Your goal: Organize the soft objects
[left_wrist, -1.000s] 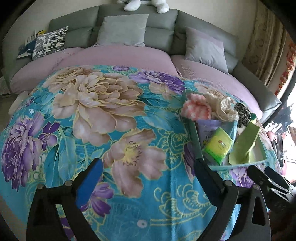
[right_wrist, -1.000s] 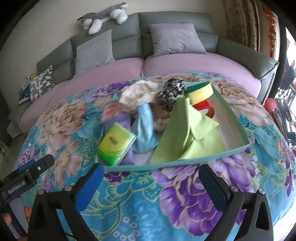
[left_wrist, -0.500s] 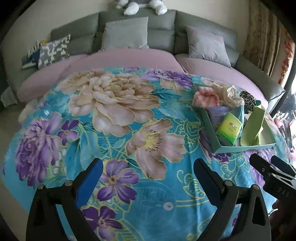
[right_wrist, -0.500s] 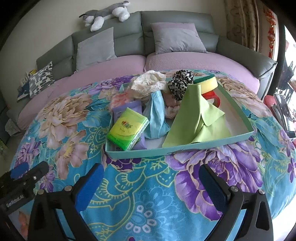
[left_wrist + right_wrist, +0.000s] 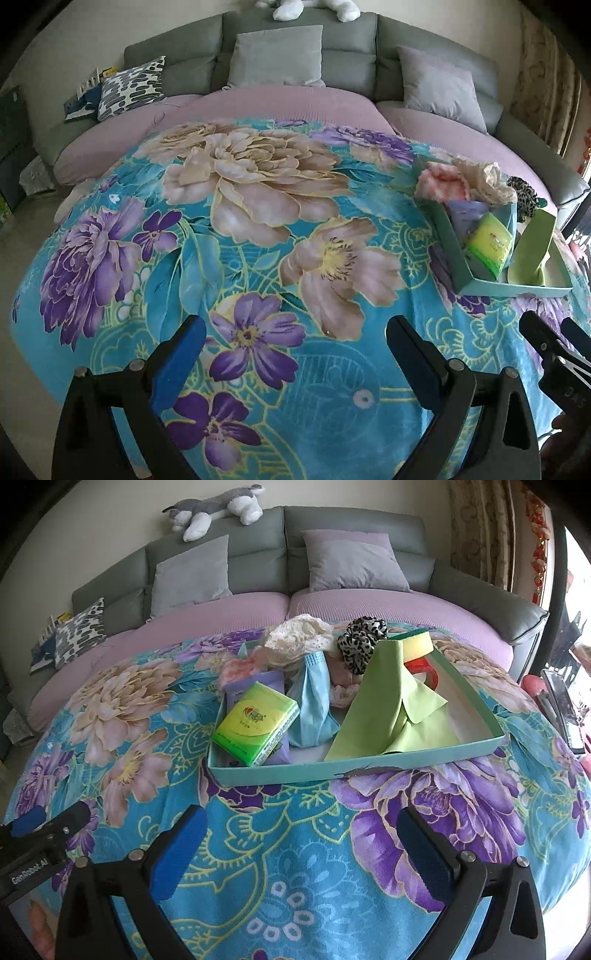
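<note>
**Both grippers empty, tray ahead of the right one**

Fingers of the right gripper (image 5: pixel 299 843) were spread wide with nothing between the blue pads, hovering over the floral blanket (image 5: pixel 295 867). Left gripper (image 5: pixel 291 354): likewise spread and empty, over bare blanket.

Item, tray (image 5: pixel 354 770): shallow teal box, lying straight ahead of the right gripper and a little up the blanket, its long side running across the view, near wall facing the fingers. From the left gripper it lay well off to the right (image 5: pixel 513 288).

Contents, all inside the tray:
- tissue pack (image 5: pixel 256 723), green, at the left end, tilted on a purple packet (image 5: pixel 245 686);
- blue cloth (image 5: pixel 314 709), bunched, just right of the pack;
- green cloth (image 5: pixel 395 709), draped in a peak at the centre and right;
- leopard scrunchie (image 5: pixel 360 642) and cream lace piece (image 5: pixel 299 638) at the far wall;
- yellow sponge (image 5: pixel 417 642) and a red object (image 5: pixel 424 668), partly hidden behind the green cloth.

Judgement: the right gripper was nearer and better aligned for a reach. Open blanket lay to the left of the tray, with free room in front. The blanket edge fell away near both grippers.
</note>
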`<action>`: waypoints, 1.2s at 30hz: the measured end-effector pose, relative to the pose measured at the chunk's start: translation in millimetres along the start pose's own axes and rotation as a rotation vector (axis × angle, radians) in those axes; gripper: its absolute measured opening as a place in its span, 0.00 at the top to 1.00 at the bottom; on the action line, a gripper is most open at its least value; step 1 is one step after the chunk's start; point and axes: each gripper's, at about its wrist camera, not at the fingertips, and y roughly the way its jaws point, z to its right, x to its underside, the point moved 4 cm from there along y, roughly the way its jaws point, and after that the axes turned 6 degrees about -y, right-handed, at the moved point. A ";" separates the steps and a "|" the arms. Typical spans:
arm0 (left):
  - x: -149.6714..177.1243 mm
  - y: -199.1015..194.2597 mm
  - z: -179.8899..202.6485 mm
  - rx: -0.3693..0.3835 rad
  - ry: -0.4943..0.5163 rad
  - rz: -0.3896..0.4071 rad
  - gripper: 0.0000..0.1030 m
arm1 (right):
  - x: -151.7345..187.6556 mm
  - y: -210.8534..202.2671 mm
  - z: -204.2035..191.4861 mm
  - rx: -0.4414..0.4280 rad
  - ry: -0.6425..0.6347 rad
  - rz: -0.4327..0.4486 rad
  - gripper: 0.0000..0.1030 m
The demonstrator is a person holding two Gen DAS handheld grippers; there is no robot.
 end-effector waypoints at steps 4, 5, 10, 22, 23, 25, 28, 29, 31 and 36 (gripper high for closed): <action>2.9 4.0 3.1 -0.018 0.011 -0.016 0.05 | 0.7 1.0 0.1 0.002 0.001 -0.004 0.00; 3.0 4.6 3.6 -0.021 0.015 -0.019 0.05 | 0.8 0.8 -0.2 0.001 0.001 -0.003 0.00; 4.3 4.1 7.0 -0.040 0.036 -0.014 0.05 | 1.5 1.4 0.2 0.004 0.005 -0.003 0.00; 3.7 -0.2 11.2 -0.063 0.064 0.018 0.05 | 1.9 -0.7 2.2 0.010 0.017 0.003 0.00; 3.7 -0.4 10.9 -0.062 0.063 0.019 0.05 | 2.1 -0.6 2.8 0.012 0.020 0.002 0.00; 3.7 -0.4 10.4 -0.064 0.061 0.021 0.05 | 2.3 -0.8 4.1 0.012 0.026 0.002 0.00; 3.6 0.4 10.4 -0.066 0.062 0.018 0.05 | 2.2 -1.7 4.8 0.015 0.028 0.006 0.00; 3.6 0.4 10.6 -0.068 0.064 0.019 0.05 | 2.1 -1.9 4.7 0.017 0.027 0.006 0.00; 3.5 0.3 10.8 -0.069 0.066 0.021 0.05 | 2.0 -2.0 4.6 0.018 0.026 0.006 0.00; 3.8 -0.5 11.6 -0.075 0.073 0.026 0.05 | 2.3 -1.8 5.1 0.017 0.031 0.004 0.00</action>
